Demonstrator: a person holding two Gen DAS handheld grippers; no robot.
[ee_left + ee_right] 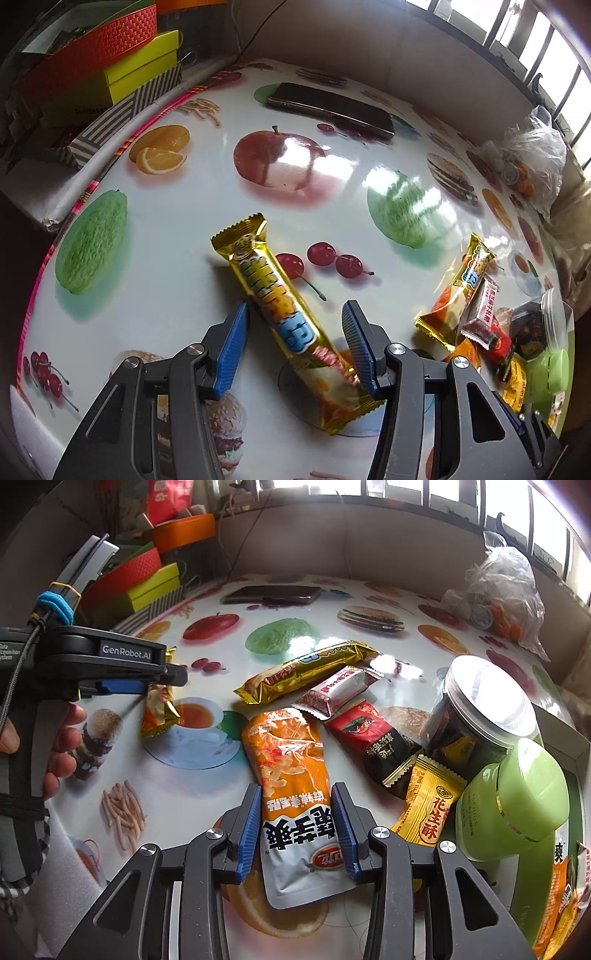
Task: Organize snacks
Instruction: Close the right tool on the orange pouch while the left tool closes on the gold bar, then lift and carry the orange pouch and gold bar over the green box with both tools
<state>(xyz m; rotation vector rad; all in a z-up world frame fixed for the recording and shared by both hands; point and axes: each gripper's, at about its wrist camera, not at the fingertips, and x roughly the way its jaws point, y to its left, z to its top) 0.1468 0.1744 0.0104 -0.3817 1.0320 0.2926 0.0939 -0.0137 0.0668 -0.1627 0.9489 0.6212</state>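
A long gold snack bar [284, 317] lies on the fruit-print table between the open jaws of my left gripper [295, 325]; only its lower end meets the right pad. It also shows in the right wrist view [157, 709]. An orange and white snack pouch [295, 805] lies flat between the jaws of my right gripper [295, 801]; the blue pads touch both its edges. Beyond lie a second gold bar [306, 672], a white and red candy [336, 692], a red and black packet [373, 738] and a yellow peanut candy [428, 805].
A clear jar with a silver lid [484, 701] and a green jar [517, 797] lie at the right. A phone [332, 109] lies at the table's far side. A plastic bag [502, 594] sits far right. Stacked boxes [122, 70] stand beyond the left edge.
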